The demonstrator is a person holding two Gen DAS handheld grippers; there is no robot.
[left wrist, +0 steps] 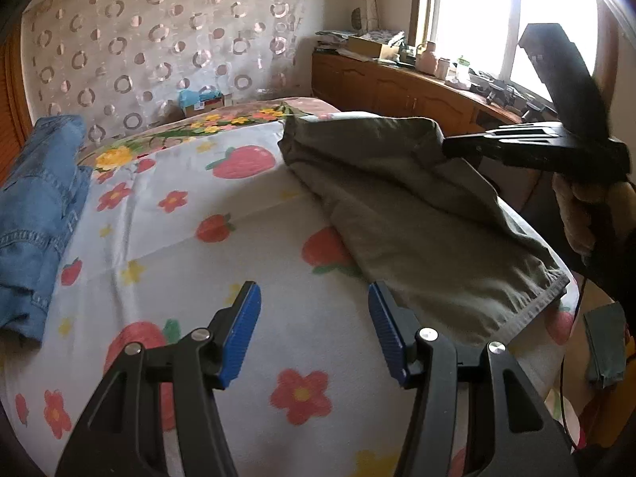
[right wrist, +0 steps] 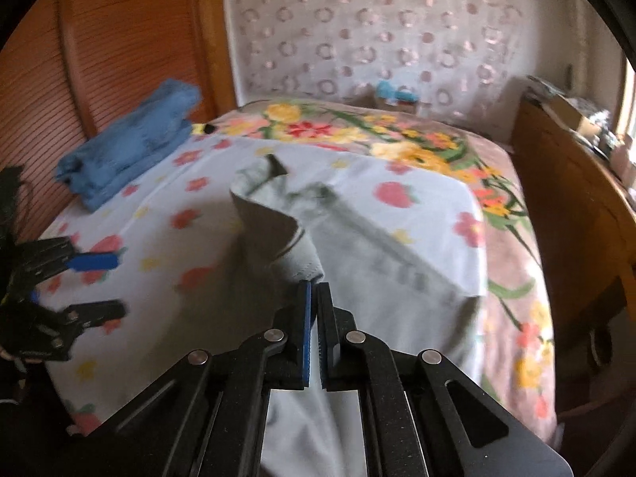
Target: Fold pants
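Observation:
Olive-grey pants (left wrist: 417, 214) lie rumpled on the right half of the strawberry-print sheet (left wrist: 222, 246). In the left wrist view, my right gripper (left wrist: 447, 147) pinches their far upper edge and holds that part lifted. The right wrist view is blurred, but it shows my right gripper (right wrist: 314, 284) shut on a raised fold of the pants (right wrist: 278, 218). My left gripper (left wrist: 314, 290) hovers open over bare sheet just left of the pants' near hem, with nothing between its blue pads. The right wrist view also shows the left gripper (right wrist: 117, 285) at the left, open.
Folded blue jeans (left wrist: 35, 206) sit at the bed's left side, by a wooden slatted panel (right wrist: 119, 39). A cluttered wooden cabinet (left wrist: 397, 87) runs along the right under the window. A person's hand (left wrist: 588, 206) holds the right gripper's handle. A floral blanket (right wrist: 397, 135) covers the bed's far end.

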